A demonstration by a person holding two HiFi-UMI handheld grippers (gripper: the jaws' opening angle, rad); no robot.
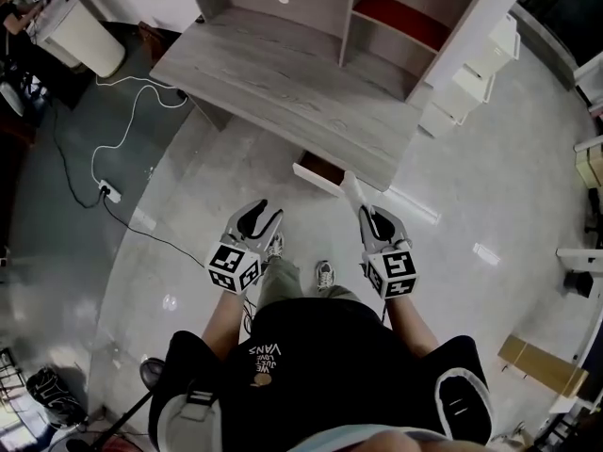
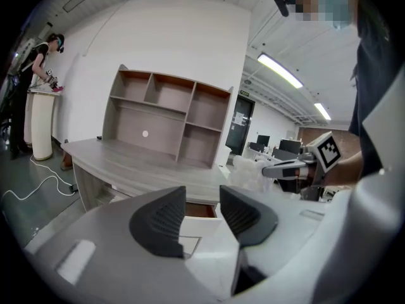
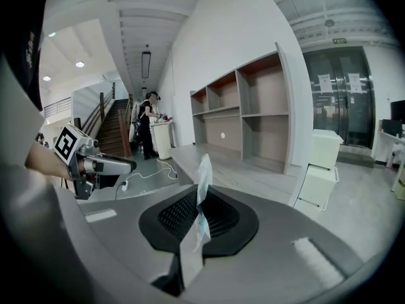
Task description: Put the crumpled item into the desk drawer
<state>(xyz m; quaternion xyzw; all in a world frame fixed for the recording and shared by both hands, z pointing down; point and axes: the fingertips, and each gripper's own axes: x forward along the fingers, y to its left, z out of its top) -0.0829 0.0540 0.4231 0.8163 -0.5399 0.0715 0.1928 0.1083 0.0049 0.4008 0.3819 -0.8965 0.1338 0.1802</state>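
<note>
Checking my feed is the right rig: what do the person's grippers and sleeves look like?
Both the left gripper and right gripper have light grey bodies, black ribbed pads and a white cube with black square markers. The person wears a black short-sleeved T-shirt.

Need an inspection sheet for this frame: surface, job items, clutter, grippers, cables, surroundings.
Surface: grey wood desk top, with a shelf unit at its back.
Job's things: drawer partly open under the desk's front edge; crumpled item, thin and white, is not yet in it.
Clutter: cardboard piece on the floor.
Grippers: left gripper jaws apart, empty; right gripper shut on the crumpled item.
Cables: white cable running to a power strip.
Surroundings: white bin, white pedestal unit, another person far off.
</note>
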